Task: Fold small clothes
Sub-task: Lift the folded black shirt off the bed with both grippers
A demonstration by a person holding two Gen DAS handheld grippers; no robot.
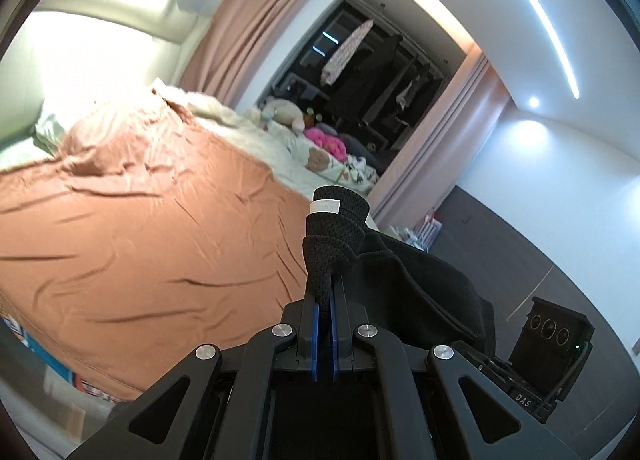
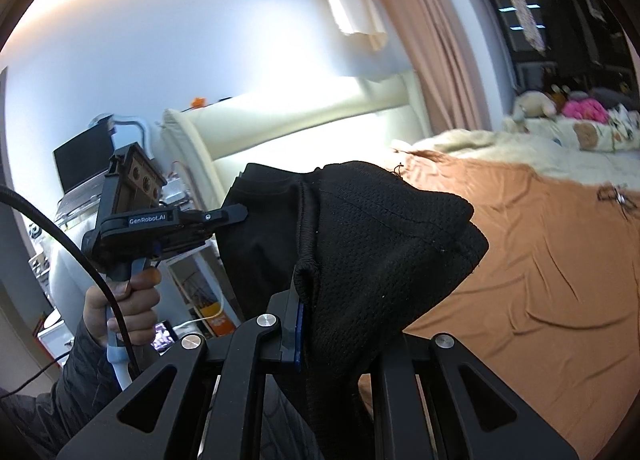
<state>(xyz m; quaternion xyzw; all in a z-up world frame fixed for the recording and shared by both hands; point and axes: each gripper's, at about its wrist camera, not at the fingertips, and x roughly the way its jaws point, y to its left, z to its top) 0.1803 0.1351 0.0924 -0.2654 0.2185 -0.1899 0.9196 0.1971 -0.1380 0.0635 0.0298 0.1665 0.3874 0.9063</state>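
A small black mesh garment (image 1: pixel 404 276) hangs in the air between both grippers, above the edge of the bed. My left gripper (image 1: pixel 325 292) is shut on one bunched end of it, where a white label (image 1: pixel 325 205) shows. In the right wrist view the garment (image 2: pixel 380 236) drapes over my right gripper (image 2: pixel 308 292), which is shut on its ribbed seam; only the left blue pad shows. The left gripper (image 2: pixel 236 215) appears at the left there, held by a hand (image 2: pixel 120 300), pinching the cloth's far edge.
The bed carries a wrinkled orange-brown sheet (image 1: pixel 140 219) and a cream blanket (image 2: pixel 500 151). Stuffed toys and a pink item (image 1: pixel 324 139) lie at its far end. Pink curtains (image 1: pixel 240 31), a padded headboard (image 2: pixel 300 119) and a laptop (image 2: pixel 84 163) on a side stand are around.
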